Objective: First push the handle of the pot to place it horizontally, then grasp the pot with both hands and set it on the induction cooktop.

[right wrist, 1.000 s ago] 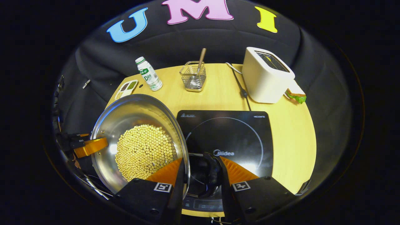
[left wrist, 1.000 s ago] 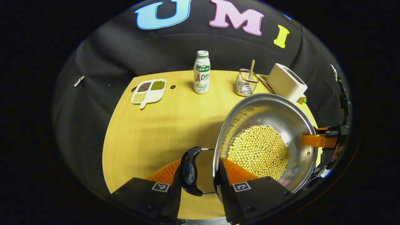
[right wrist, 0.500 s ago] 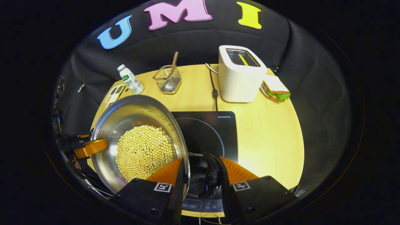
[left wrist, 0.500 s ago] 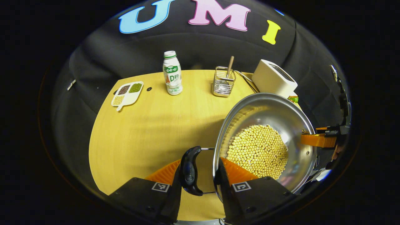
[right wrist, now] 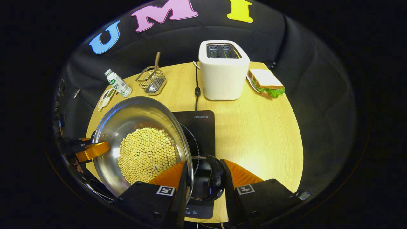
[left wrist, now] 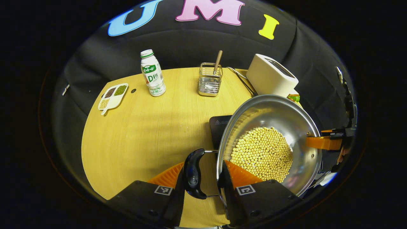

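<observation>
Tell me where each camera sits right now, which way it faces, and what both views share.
Left gripper view: rides the left gripper at the pot's left handle, facing the table's far edge and bottle; its orange fingers show below.
Right gripper view: rides the right gripper at the right handle, facing the toaster and sandwich.
Shared: pot of beans, induction cooktop, and each view shows the other gripper at the pot's opposite side.

The pot point(right wrist: 140, 143) has travelled rightward and now covers more of the induction cooktop point(right wrist: 198, 127).
</observation>
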Demonstrator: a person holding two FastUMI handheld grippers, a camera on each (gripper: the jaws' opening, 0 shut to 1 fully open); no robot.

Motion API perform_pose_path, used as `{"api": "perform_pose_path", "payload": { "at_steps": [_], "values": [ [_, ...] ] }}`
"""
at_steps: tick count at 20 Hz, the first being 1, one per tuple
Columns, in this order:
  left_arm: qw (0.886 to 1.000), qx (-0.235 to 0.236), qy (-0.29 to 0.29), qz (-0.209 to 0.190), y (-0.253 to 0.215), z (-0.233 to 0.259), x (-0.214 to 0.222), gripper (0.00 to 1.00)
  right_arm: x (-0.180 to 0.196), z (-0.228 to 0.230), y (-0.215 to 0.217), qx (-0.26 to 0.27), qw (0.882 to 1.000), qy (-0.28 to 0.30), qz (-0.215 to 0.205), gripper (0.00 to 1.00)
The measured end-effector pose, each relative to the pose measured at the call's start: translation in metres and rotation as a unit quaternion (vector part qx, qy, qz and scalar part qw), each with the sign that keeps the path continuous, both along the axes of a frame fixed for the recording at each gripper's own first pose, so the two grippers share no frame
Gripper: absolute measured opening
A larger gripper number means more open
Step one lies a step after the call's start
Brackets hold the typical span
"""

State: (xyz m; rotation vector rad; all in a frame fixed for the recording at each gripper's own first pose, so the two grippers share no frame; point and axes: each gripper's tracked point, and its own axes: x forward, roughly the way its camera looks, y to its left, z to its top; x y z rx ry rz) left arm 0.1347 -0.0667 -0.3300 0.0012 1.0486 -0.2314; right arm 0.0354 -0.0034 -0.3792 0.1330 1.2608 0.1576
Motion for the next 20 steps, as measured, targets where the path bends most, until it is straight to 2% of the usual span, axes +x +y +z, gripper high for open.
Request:
{"api": "perform_pose_path", "payload": {
  "at_steps": [9,10,11,12,13,14,15,16,17,20],
  "values": [
    [1.0,0.004,0.008,0.007,-0.013,-0.014,0.01,0.58,0.009,-0.018,-0.01,0.003,1.0,0.014,0.004,0.55],
    [1.0,0.004,0.008,0.007,-0.014,-0.014,0.01,0.58,0.009,-0.019,-0.01,0.004,1.0,0.015,0.005,0.6],
    [1.0,0.004,0.009,0.008,-0.014,-0.015,0.011,0.58,0.011,-0.019,-0.009,0.005,1.0,0.014,0.003,0.6],
    [1.0,0.002,0.007,0.008,-0.013,-0.016,0.013,0.58,0.012,-0.02,-0.009,0.005,1.0,0.013,0.007,0.55],
    [1.0,0.001,0.012,0.008,-0.013,-0.017,0.011,0.58,0.014,-0.02,-0.008,0.004,1.0,0.012,0.009,0.55],
    [1.0,-0.001,0.014,0.007,-0.014,-0.017,0.01,0.58,0.014,-0.02,-0.009,0.004,1.0,0.013,0.011,0.6],
    [1.0,-0.001,0.016,0.007,-0.013,-0.018,0.01,0.58,0.015,-0.02,-0.009,0.005,1.0,0.013,0.011,0.55],
    [1.0,0.0,0.015,0.006,-0.013,-0.017,0.01,0.58,0.014,-0.02,-0.009,0.006,1.0,0.013,0.011,0.6],
    [1.0,0.0,0.016,0.007,-0.013,-0.018,0.01,0.58,0.015,-0.02,-0.009,0.007,1.0,0.013,0.011,0.55],
    [1.0,-0.001,0.017,0.008,-0.012,-0.018,0.009,0.58,0.015,-0.021,-0.009,0.008,1.0,0.013,0.011,0.55]
  ]
}}
